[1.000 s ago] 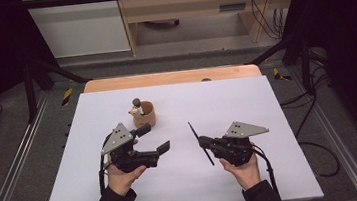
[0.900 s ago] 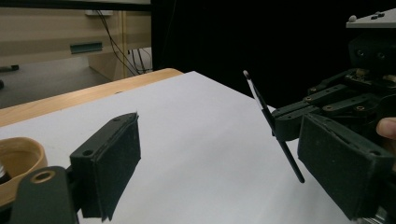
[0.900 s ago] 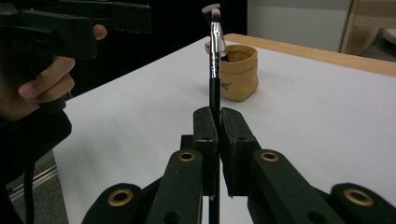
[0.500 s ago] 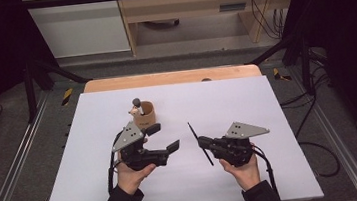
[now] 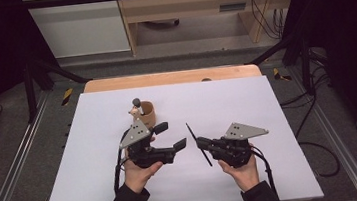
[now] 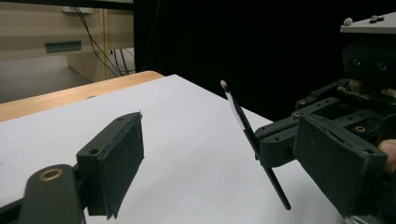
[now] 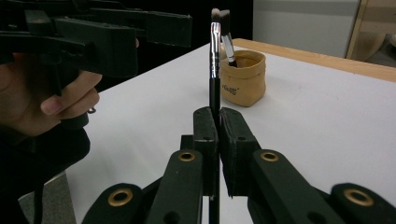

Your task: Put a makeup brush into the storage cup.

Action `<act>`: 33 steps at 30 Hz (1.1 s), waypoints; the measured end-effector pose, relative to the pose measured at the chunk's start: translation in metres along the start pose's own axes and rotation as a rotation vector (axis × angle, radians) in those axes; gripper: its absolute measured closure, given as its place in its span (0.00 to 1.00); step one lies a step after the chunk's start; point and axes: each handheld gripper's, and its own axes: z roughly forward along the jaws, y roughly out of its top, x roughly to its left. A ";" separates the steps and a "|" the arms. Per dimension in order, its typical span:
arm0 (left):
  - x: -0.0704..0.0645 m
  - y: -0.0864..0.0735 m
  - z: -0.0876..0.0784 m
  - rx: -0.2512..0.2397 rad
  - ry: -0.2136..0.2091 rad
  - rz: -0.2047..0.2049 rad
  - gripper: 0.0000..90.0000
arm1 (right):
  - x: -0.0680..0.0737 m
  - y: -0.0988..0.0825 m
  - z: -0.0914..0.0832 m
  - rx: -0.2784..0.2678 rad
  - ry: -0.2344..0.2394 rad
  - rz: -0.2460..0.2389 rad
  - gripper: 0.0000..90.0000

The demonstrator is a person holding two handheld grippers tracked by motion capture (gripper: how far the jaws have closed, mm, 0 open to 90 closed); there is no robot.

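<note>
A thin black makeup brush (image 5: 199, 145) is clamped near its middle in my right gripper (image 5: 201, 142), which is shut on it; it stands upright between the pads (image 7: 215, 56). My left gripper (image 5: 170, 136) is open with nothing between its jaws, and they point at the brush from the left across a small gap. From the left gripper view, the brush (image 6: 243, 123) shows slanted beyond my wide-apart pads (image 6: 116, 163). A tan cup (image 5: 146, 113) with brushes in it stands just behind the left gripper.
The white tabletop (image 5: 246, 98) has a wooden strip (image 5: 171, 77) along its far edge. The tan cup (image 7: 243, 77) sits beyond the held brush in the right gripper view. A hand (image 7: 60, 98) holds the left gripper (image 7: 116, 32) at the upper left there.
My left gripper has slid to the right, nearer to the brush and the right gripper. The right gripper and the brush have stayed put.
</note>
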 end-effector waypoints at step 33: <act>-0.005 -0.003 0.017 0.003 -0.054 -0.090 0.47 | 0.007 0.000 0.004 -0.015 0.022 -0.013 0.95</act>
